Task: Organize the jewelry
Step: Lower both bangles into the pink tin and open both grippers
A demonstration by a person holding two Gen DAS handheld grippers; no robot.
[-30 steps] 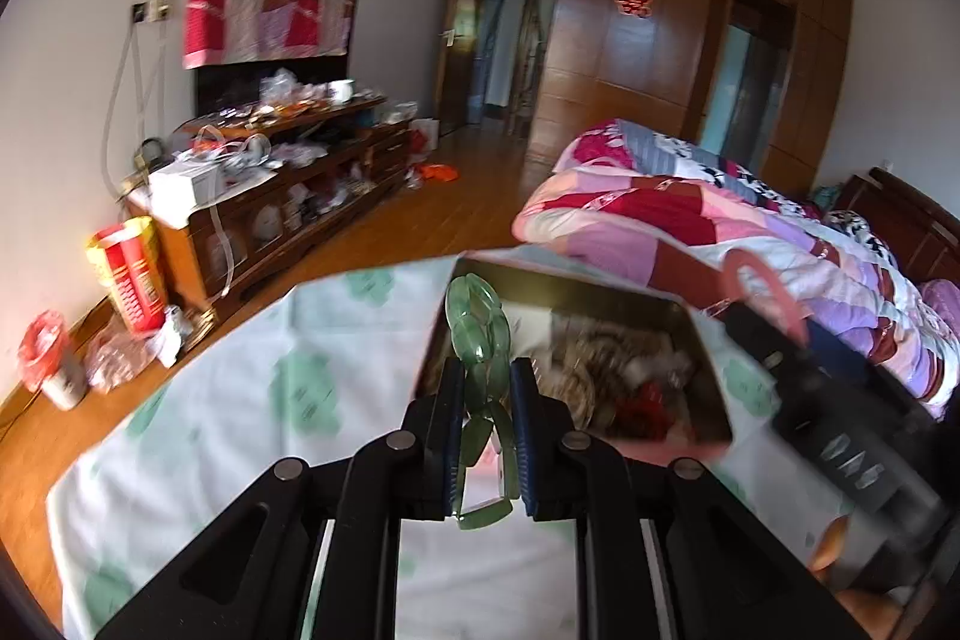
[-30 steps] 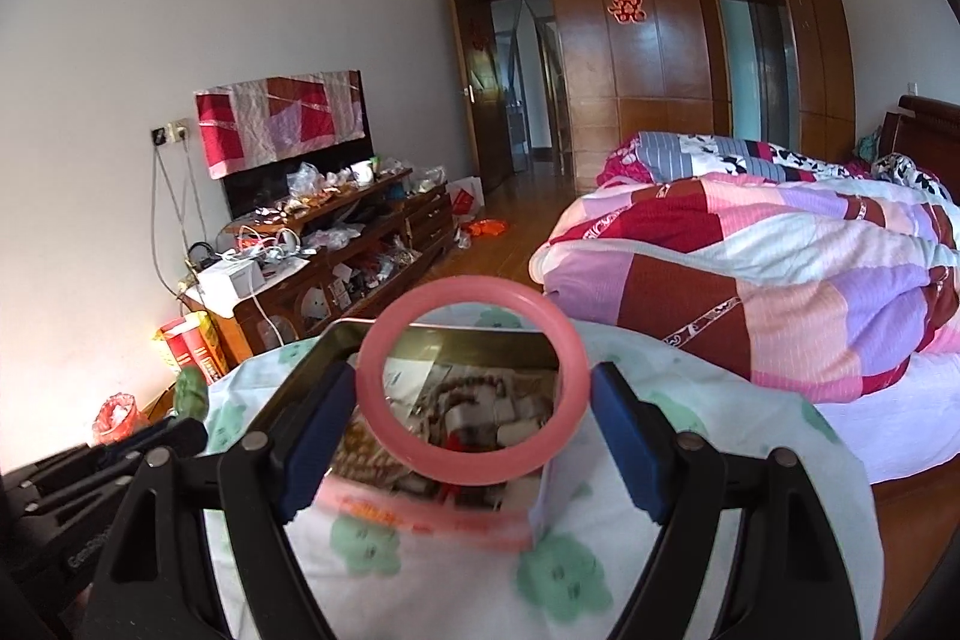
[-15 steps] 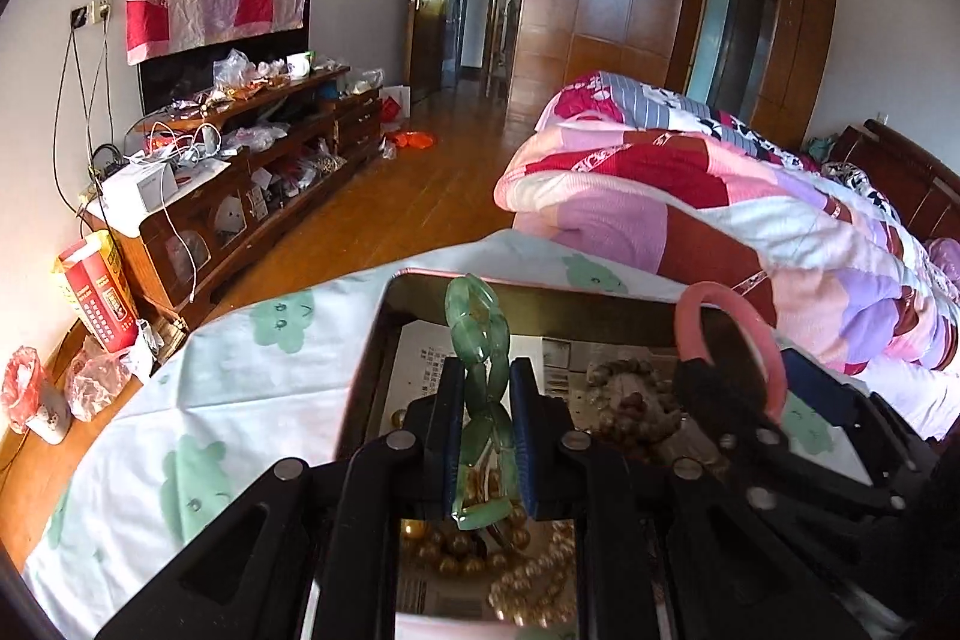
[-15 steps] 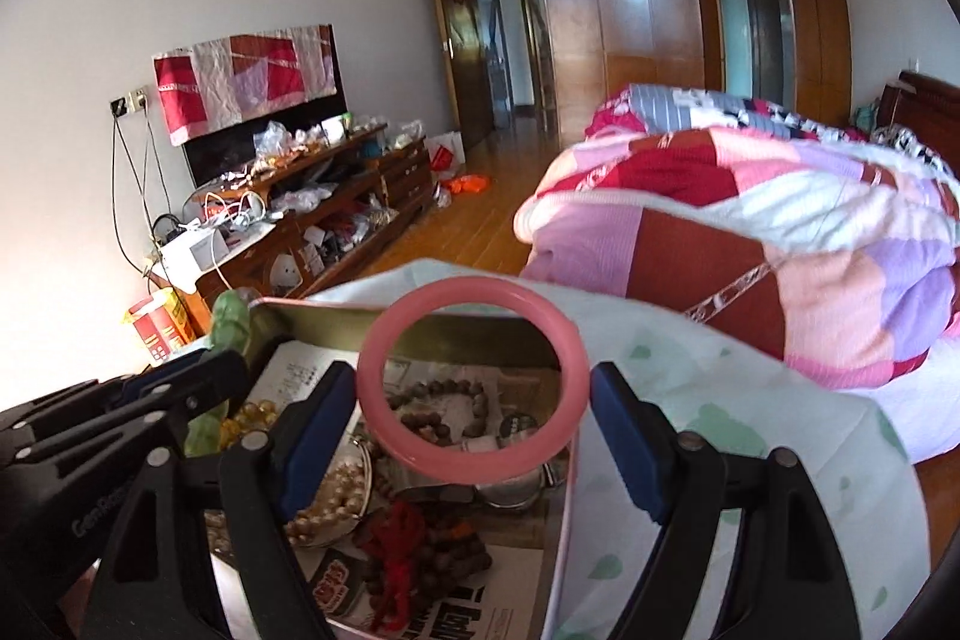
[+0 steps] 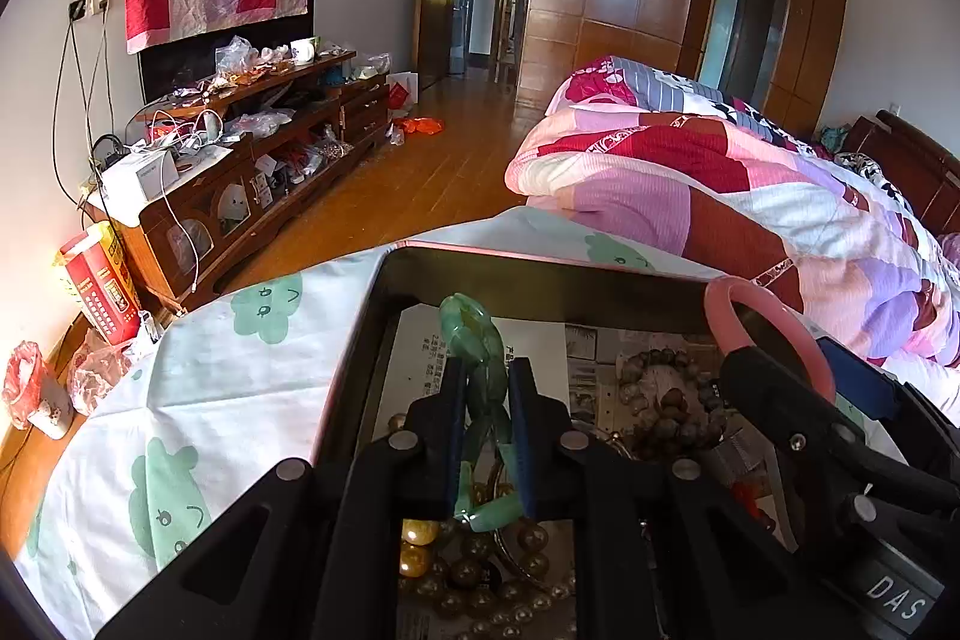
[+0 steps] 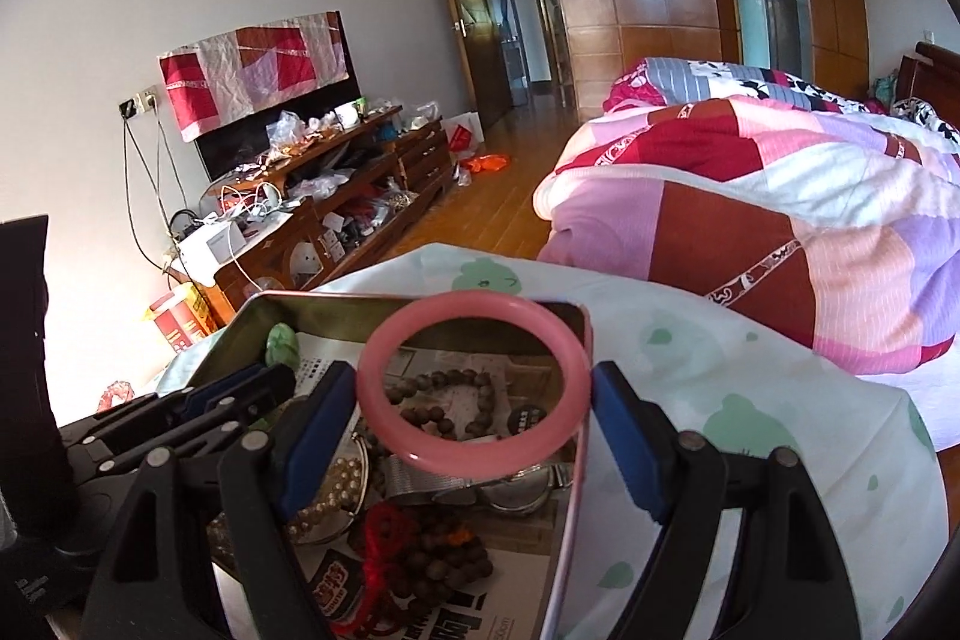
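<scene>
A bedroom table under a white cloth (image 6: 750, 388) carried one open tin (image 5: 540, 280). The left gripper (image 5: 487, 430) clamped one green bangle (image 5: 474, 334) edge-on above the tin, and the right gripper (image 6: 474, 394) pinched one pink bangle (image 6: 471, 460) beside it, both directly over the beads (image 6: 450, 400).

Green bangle (image 5: 477, 340), pink bangle (image 6: 474, 385) above jewelry tin (image 6: 414, 307)

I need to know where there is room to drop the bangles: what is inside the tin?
The tin is lined with newspaper and holds a brown bead bracelet, pearls, a red-tasselled bead string and gold beads. The grippers hide the near part.
</scene>
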